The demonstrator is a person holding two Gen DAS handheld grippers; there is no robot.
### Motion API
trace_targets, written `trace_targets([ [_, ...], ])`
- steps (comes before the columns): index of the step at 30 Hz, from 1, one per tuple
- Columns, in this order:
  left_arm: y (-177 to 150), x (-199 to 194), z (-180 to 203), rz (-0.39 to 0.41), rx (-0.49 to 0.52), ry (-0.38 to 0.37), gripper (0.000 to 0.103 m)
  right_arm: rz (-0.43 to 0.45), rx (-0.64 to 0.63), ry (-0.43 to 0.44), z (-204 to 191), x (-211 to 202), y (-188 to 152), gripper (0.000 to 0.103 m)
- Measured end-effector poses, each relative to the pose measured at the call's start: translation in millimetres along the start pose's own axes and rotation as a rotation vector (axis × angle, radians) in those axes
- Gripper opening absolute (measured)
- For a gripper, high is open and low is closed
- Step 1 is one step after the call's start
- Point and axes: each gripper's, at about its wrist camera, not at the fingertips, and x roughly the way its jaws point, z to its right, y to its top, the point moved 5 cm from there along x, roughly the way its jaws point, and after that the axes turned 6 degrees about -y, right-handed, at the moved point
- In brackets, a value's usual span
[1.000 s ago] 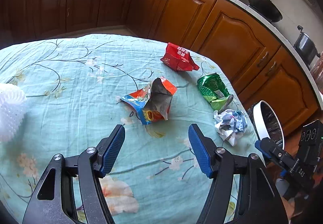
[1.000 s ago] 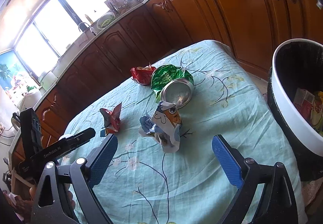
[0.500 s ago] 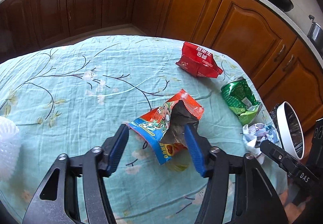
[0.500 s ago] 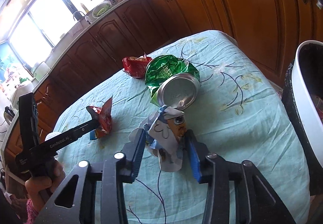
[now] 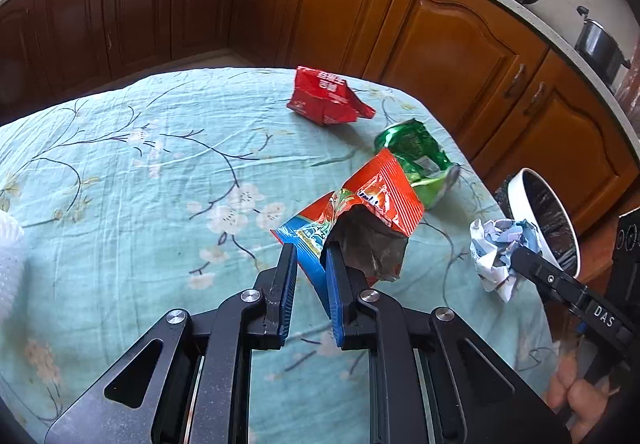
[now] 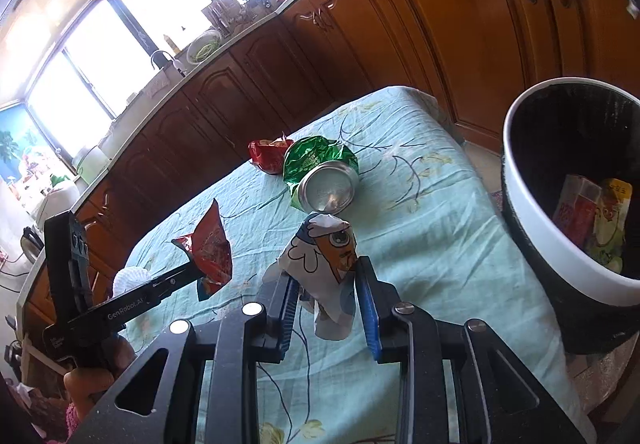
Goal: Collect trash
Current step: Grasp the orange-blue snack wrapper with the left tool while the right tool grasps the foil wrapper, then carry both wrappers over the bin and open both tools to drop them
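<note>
The right gripper (image 6: pixel 327 294), jaws closing on crumpled paper (image 6: pixel 326 264), has the bin (image 6: pixel 560 244) at three o'clock; the left gripper (image 5: pixel 310 264), closing, probably pinches the orange snack wrapper (image 5: pixel 360 212).

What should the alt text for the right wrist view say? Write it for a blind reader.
The right gripper is closing on a crumpled white cartoon-printed paper wrapper above a teal floral tablecloth. A white-rimmed black trash bin stands right; a crushed green can lies beyond.
</note>
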Motion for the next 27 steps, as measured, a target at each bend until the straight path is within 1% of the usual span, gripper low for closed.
trace_targets([
  [5,-9.5,-11.0,30.2,-0.001,0.014,-0.069,0.014,0.027,0.022,-0.016,15.0,-21.4,-2.0,0.029],
  [10,-13.0,-13.4,60.7,-0.009,0.051,-0.113,0.014,0.044,0.044,-0.032,28.7,-39.5,-6.2,0.029],
  [16,-19.4,-10.7,91.3,-0.025,0.089,-0.147,0.014,0.07,0.067,-0.058,47.5,-57.4,-8.0,0.029],
  [27,-23.4,-3.0,131.9,-0.043,0.153,-0.184,0.014,0.117,0.112,-0.092,78.1,-81.2,0.2,0.029],
])
